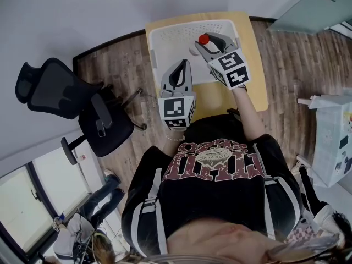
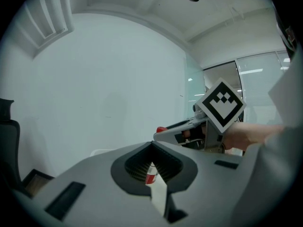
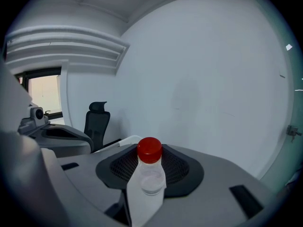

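Bottle (image 3: 150,178), red cap (image 3: 149,150), above basket (image 1: 164,37): likely light, stiff, slick. Right gripper (image 1: 210,43) clamped below cap, a sound hold. Left gripper (image 1: 183,65) jaws together, empty.

bottle (image 1: 204,39) over the basket (image 1: 160,48) on the table (image 1: 256,70), chair (image 1: 66,89) to the left

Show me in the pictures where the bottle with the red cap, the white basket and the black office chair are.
bottle (image 3: 150,151): right gripper view, on its red cap.
white basket (image 1: 169,45): head view, on its bare floor.
office chair (image 1: 55,89): head view, on its backrest.
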`<move>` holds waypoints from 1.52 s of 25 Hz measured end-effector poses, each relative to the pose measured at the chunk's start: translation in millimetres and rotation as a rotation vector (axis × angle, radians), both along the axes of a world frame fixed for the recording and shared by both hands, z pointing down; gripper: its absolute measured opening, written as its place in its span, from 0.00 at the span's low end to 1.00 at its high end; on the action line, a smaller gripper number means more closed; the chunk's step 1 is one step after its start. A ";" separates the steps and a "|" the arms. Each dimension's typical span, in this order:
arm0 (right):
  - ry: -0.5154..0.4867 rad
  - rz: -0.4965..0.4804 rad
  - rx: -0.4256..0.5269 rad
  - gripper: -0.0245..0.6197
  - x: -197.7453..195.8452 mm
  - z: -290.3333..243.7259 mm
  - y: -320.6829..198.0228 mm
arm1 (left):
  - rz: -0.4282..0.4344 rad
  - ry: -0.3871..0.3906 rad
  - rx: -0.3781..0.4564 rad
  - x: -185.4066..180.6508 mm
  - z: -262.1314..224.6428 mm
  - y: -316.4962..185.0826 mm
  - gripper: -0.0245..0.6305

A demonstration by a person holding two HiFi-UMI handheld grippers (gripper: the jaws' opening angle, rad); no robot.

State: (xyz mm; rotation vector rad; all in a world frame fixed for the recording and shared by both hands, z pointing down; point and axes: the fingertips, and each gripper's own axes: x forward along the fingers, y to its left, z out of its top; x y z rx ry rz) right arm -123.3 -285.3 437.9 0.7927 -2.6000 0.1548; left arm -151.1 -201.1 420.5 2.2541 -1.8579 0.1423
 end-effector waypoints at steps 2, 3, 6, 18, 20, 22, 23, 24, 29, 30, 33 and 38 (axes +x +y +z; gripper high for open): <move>-0.010 0.008 0.009 0.28 7.6 -5.4 0.3 | 0.012 0.000 0.001 7.0 -0.4 -0.8 0.11; -0.016 0.012 0.013 0.28 11.8 -8.7 0.7 | 0.017 0.000 0.001 10.5 -0.6 -0.8 0.11; -0.035 0.023 0.030 0.28 21.3 -20.6 2.4 | 0.030 -0.001 0.001 16.9 -1.0 -0.8 0.11; -0.078 0.064 0.106 0.28 60.4 -66.9 10.2 | 0.091 -0.006 0.012 47.1 -6.0 -1.2 0.11; -0.083 0.073 0.116 0.28 68.6 -72.2 11.6 | 0.101 -0.008 0.014 52.5 -6.5 -1.7 0.11; -0.093 0.084 0.129 0.28 79.5 -80.2 15.1 | 0.112 -0.010 0.017 60.5 -8.4 -0.9 0.11; -0.099 0.089 0.136 0.28 85.7 -85.5 17.4 | 0.118 -0.011 0.018 65.4 -10.1 0.1 0.11; -0.106 0.096 0.144 0.28 91.7 -90.9 19.4 | 0.124 -0.012 0.020 70.1 -11.7 0.7 0.11; -0.120 0.128 0.172 0.28 104.5 -102.3 16.8 | 0.153 -0.008 0.018 75.4 -6.3 -6.3 0.11; -0.121 0.137 0.176 0.28 107.4 -103.7 16.2 | 0.159 -0.007 0.017 76.4 -5.1 -7.2 0.11; -0.125 0.167 0.185 0.28 124.5 -109.6 17.6 | 0.180 -0.007 0.017 87.0 -5.9 -6.7 0.11; -0.129 0.210 0.191 0.28 149.5 -113.6 16.2 | 0.207 -0.008 0.017 103.3 -6.8 -9.1 0.11</move>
